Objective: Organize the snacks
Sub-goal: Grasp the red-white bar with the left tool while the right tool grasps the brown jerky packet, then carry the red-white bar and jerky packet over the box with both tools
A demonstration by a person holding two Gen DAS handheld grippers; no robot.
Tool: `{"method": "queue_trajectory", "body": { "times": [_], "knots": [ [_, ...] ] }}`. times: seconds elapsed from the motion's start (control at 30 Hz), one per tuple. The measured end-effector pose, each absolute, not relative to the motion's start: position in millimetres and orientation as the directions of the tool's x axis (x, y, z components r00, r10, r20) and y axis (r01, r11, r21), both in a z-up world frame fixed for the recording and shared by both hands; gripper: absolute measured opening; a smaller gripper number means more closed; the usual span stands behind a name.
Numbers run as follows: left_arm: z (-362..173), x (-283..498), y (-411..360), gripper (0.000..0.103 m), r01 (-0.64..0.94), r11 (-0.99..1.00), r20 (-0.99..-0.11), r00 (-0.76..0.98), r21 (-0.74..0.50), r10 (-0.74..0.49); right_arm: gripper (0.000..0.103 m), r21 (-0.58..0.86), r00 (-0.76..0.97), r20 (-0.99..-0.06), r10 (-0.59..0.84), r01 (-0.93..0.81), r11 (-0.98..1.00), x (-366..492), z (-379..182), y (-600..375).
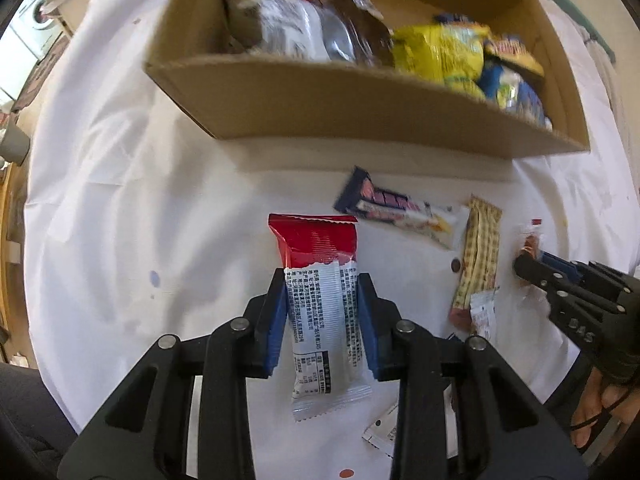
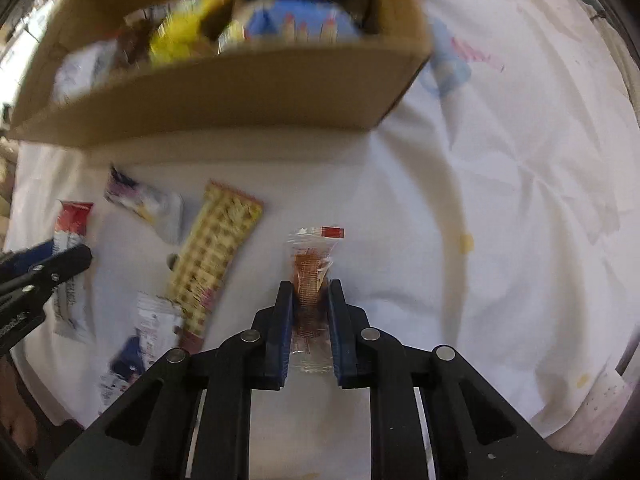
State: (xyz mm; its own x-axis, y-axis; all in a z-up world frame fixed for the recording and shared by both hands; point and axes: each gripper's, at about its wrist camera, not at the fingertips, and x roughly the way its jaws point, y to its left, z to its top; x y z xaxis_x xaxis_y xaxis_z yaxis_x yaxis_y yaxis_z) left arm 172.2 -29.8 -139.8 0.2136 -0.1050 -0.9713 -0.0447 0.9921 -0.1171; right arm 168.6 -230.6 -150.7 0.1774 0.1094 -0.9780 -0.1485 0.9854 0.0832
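Note:
My left gripper (image 1: 322, 284) is shut on a red and white snack packet (image 1: 320, 280), held above the white tablecloth in front of the cardboard box (image 1: 320, 96). My right gripper (image 2: 308, 292) is shut on a small clear packet with a brown snack (image 2: 314, 268); it also shows at the right of the left wrist view (image 1: 528, 264). The box (image 2: 224, 96) holds several snacks, among them a yellow bag (image 1: 440, 56). A dark blue bar (image 1: 384, 204) and a checkered yellow packet (image 1: 478, 252) lie on the cloth between the grippers.
Small white packets (image 2: 152, 320) lie near the table's front edge. The cloth (image 2: 520, 200) has faint stains. A washing machine (image 1: 36, 16) stands far left beyond the table.

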Motion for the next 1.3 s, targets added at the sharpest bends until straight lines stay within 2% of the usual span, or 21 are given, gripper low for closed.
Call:
{"method": "queue_trajectory", "body": {
  "times": [0.23, 0.4, 0.7, 1.0, 1.3],
  "knots": [
    [-126.8, 168.5, -21.6, 0.029, -0.073, 0.988, -0.953, 0.283, -0.134, -0.108, 0.017, 0.316, 0.311, -0.890, 0.334, -0.107, 0.943, 159.6, -104.3, -251.9],
    [-113.3, 156.1, 3.8, 0.029, -0.131, 0.980, -0.936, 0.340, -0.147, -0.094, 0.017, 0.395, 0.337, -0.846, 0.414, -0.128, 0.910, 157.7, -89.7, -256.9],
    [-66.1, 136.7, 26.8, 0.029, -0.184, 0.968, -0.880, 0.471, -0.170, -0.065, 0.017, 0.481, 0.357, -0.778, 0.516, -0.188, 0.856, 166.7, -71.4, -233.2],
    [-26.2, 176.4, 25.4, 0.029, -0.168, 0.971, -0.839, 0.541, -0.169, -0.052, 0.017, 0.521, 0.387, -0.722, 0.574, -0.243, 0.818, 176.2, -50.7, -220.0],
    [-8.2, 220.3, 6.9, 0.029, -0.101, 0.985, -0.827, 0.559, -0.139, -0.059, 0.017, 0.492, 0.471, -0.682, 0.560, -0.271, 0.827, 202.9, -31.9, -223.8]
  ]
}}
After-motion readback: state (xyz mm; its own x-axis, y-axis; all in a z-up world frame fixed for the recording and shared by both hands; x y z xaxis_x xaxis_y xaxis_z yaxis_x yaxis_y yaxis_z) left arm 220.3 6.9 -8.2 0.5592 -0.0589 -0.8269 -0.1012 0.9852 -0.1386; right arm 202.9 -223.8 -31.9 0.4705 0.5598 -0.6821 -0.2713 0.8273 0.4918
